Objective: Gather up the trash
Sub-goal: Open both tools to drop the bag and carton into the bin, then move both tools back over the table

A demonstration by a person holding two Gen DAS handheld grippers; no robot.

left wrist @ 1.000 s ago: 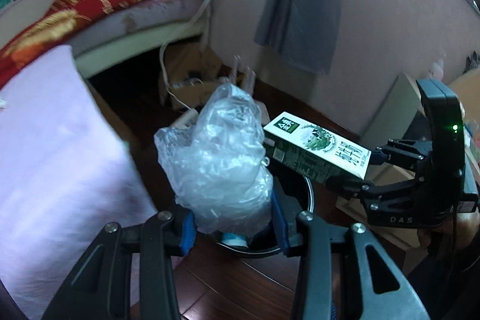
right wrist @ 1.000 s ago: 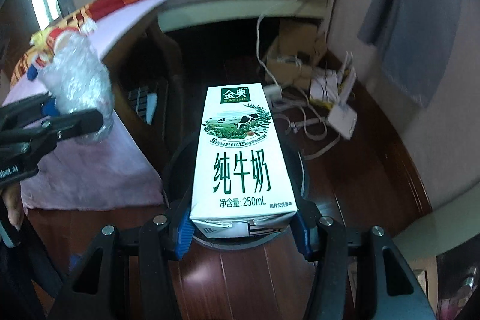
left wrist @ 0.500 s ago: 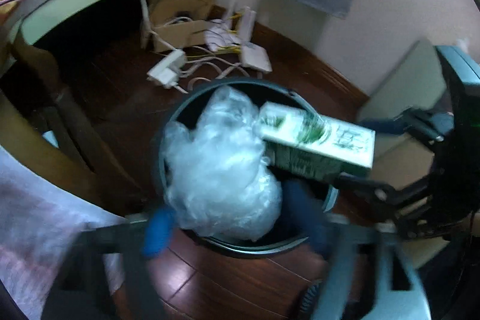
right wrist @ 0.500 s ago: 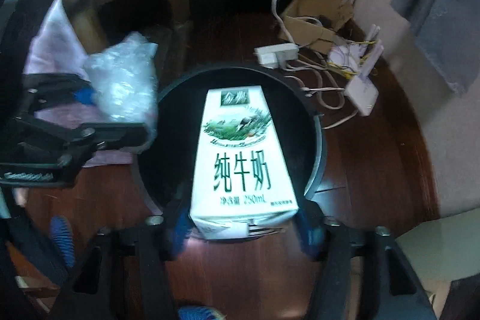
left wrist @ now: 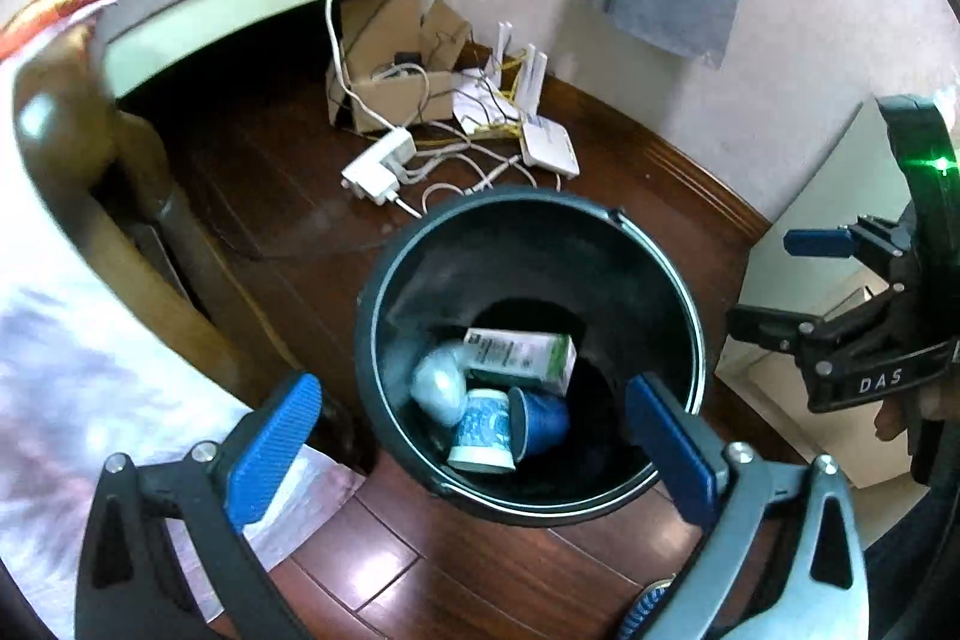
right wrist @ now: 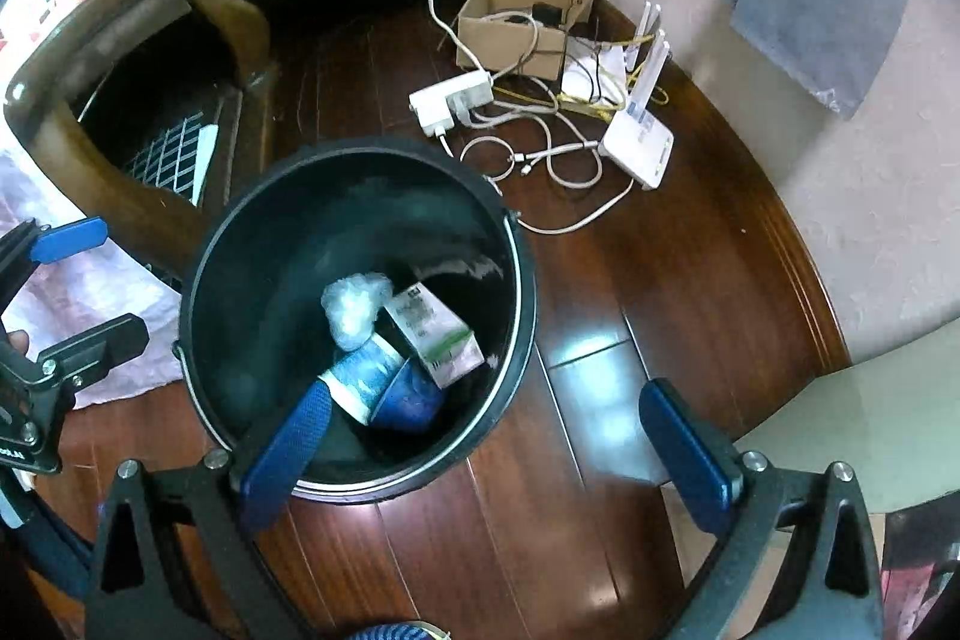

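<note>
1. Both grippers, left gripper (left wrist: 474, 427) & right gripper (right wrist: 480, 445), just opened wide, nothing between jaws.
2. Milk carton (left wrist: 519, 355) & plastic wrap (left wrist: 438, 388) lie in bin (left wrist: 540, 208), at 12 o'clock from the left gripper.
3. Drop step looks done; next: lift away, find more trash.

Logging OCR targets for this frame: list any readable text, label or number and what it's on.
"DAS": white letters on the right gripper body, left wrist view.
Milk carton in the bin: print too blurred to read.
Paper cup: pattern only, no legible text.
Router label: too small.
</note>
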